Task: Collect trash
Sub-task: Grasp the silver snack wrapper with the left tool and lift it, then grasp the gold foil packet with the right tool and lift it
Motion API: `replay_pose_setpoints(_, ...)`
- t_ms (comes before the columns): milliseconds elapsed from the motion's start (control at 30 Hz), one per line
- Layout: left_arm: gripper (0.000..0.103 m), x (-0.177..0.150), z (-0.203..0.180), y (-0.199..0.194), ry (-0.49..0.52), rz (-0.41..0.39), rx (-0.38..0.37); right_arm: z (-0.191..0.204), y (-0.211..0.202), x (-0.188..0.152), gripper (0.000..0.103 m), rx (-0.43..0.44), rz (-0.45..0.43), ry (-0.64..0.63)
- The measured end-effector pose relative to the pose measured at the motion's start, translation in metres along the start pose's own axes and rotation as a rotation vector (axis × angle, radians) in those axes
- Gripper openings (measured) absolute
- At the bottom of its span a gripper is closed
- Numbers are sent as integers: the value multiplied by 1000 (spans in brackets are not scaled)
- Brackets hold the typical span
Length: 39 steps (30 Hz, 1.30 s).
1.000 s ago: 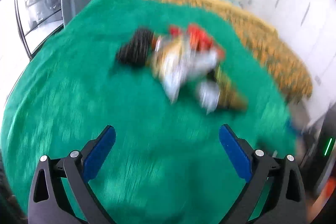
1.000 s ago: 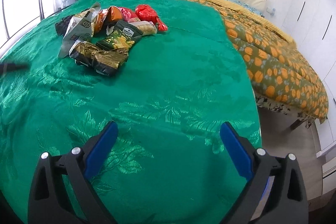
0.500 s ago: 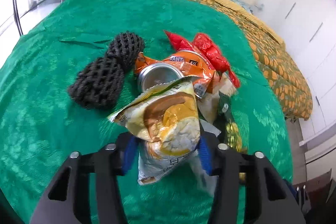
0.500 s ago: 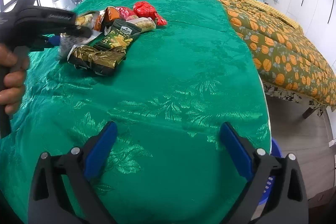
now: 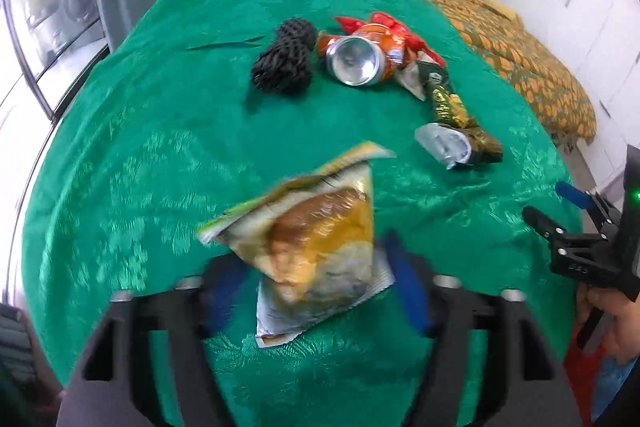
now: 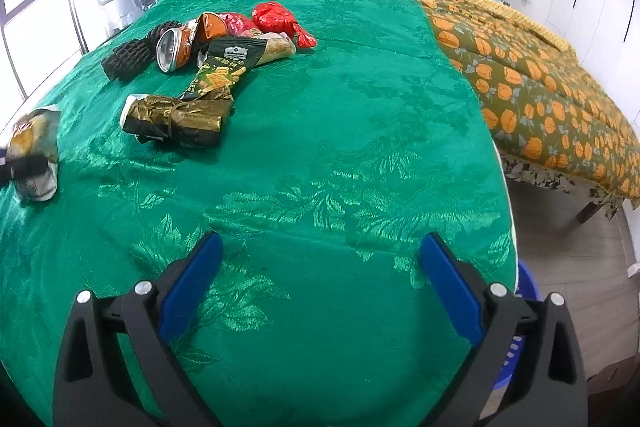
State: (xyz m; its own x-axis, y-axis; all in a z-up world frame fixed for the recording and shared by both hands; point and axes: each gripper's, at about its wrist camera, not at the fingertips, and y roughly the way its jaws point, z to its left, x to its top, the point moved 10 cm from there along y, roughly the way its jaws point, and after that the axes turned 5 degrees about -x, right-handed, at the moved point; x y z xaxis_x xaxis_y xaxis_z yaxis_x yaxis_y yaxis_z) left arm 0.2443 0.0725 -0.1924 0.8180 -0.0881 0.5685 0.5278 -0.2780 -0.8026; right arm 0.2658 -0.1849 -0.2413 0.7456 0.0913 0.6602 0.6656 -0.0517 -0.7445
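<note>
A yellow chip bag (image 5: 320, 255) lies between the blurred blue pads of my left gripper (image 5: 316, 287). The jaws are opening and the pads stand just off the bag's sides. In the right wrist view the same bag (image 6: 34, 147) sits at the far left edge of the green cloth (image 6: 340, 147). Beyond it are a black foam net (image 5: 284, 63), a crushed can (image 5: 354, 61), red wrappers (image 5: 394, 27) and a gold wrapper (image 5: 456, 115). My right gripper (image 6: 320, 275) hangs open over bare cloth, with nothing between its fingers.
A green snack bag (image 6: 224, 67) lies among the pile. A bed with an orange flowered quilt (image 6: 540, 75) stands to the right. A blue basket (image 6: 516, 347) shows below the cloth's right edge. A hand (image 5: 612, 315) holds the right gripper.
My left gripper closed around the chip bag, drew it back from the pile toward the near edge, and its jaws now stand wider. The right gripper stayed put.
</note>
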Motion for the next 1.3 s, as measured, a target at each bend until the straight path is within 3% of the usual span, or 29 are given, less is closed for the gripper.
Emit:
replay_pose_setpoints(33,86,1,2,0,1,-17,13,-1,1,-1,96,24,9,17)
replay_pose_setpoints(167,89,-6,12,13,-19,-26,49,-1,-1,-3,97,57,40,17)
replay_pose_setpoints(267,90,-6,11,12,-3,-39,62,11,-16,9,97,179,48,118)
replay_pose_setpoints(333,93,-6,10,15,7,-30,71,24,-19,27,97,212,48,163)
replay_pose_setpoints(500,96,-7,7,21,31,-11,98,69,-7,84,97,144,-30,128)
replay_pose_setpoints(633,96,-7,4,21,26,-13,91,90,23,110,97,57,-20,112)
replay_pose_setpoints(733,96,-8,3,21,22,-14,84,95,45,102,97,-18,44,53)
replay_pose_setpoints(1000,96,-9,4,20,23,-14,83,58,11,41,97,45,44,-95)
replay_pose_setpoints(1200,96,-9,4,21,24,-12,84,-2,-11,19,97,36,10,-52)
replay_pose_setpoints(1300,96,-9,4,21,26,-11,87,-1,-18,18,97,112,-1,-31)
